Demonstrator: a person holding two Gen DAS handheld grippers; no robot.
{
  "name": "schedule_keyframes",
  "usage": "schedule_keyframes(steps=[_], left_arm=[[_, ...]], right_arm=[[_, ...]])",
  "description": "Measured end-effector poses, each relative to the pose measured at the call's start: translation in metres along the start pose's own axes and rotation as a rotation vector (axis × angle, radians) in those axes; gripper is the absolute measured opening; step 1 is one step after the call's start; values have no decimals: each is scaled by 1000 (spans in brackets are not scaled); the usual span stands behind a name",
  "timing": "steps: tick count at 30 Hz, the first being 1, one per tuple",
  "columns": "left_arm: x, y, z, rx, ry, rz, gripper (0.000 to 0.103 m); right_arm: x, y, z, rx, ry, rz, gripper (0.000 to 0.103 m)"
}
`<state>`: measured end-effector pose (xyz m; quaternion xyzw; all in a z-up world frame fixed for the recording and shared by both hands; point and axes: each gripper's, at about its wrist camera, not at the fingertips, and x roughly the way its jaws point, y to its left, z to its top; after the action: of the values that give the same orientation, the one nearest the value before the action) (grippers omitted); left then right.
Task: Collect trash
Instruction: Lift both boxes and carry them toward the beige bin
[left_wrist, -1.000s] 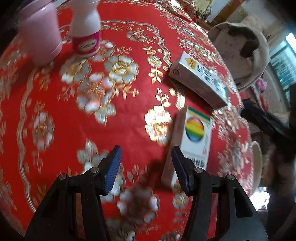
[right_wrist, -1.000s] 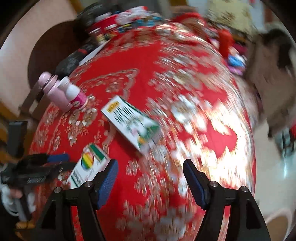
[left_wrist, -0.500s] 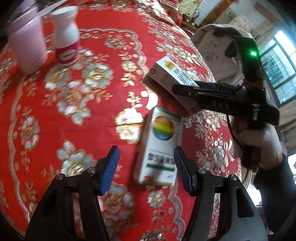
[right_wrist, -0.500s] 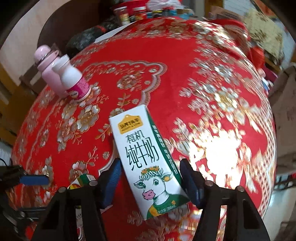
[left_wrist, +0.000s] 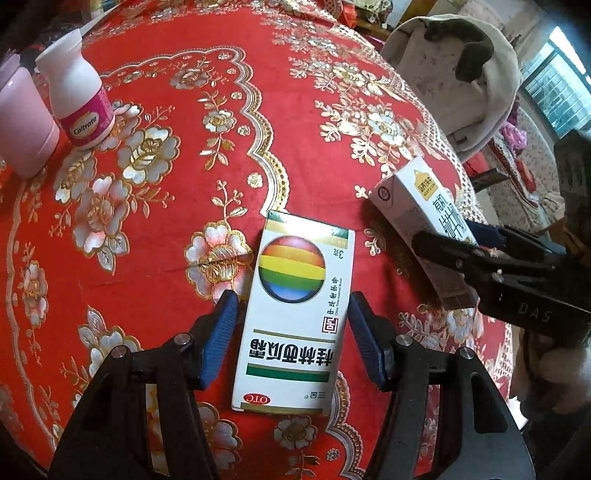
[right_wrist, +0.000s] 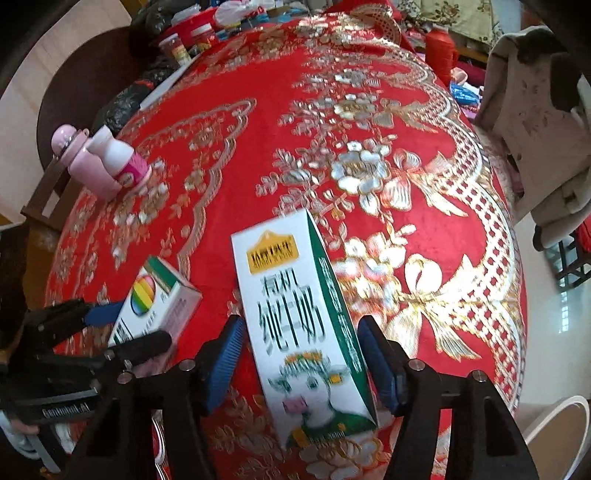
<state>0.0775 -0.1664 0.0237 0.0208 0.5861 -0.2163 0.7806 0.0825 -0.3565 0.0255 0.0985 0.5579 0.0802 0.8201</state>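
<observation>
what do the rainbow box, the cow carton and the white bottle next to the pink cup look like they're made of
Rainbow box: thin printed cardboard, slightly glossy, with crisp folded edges.
Cow carton: coated paperboard, judging by its sharp creases and smooth printed faces.
White bottle: probably opaque plastic with a smooth moulded body and a glossy pink label.

Counted on the red tablecloth (left_wrist: 303, 122): one medicine box (left_wrist: 295, 314), one milk carton (right_wrist: 303, 325), one white supplement bottle (left_wrist: 79, 96) and one pink flask (left_wrist: 22, 122), the last two standing together near the far left edge.
</observation>
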Motion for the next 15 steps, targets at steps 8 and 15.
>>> schedule_keyframes(steps=[8, 15], left_arm=[[-4, 4, -7, -82, -12, -51, 53], [-26, -27, -22, -53, -51, -28, 53]], right_arm=[[-21, -5, -18, 38, -47, 4, 57], [-55, -18, -47, 114, -92, 19, 57]])
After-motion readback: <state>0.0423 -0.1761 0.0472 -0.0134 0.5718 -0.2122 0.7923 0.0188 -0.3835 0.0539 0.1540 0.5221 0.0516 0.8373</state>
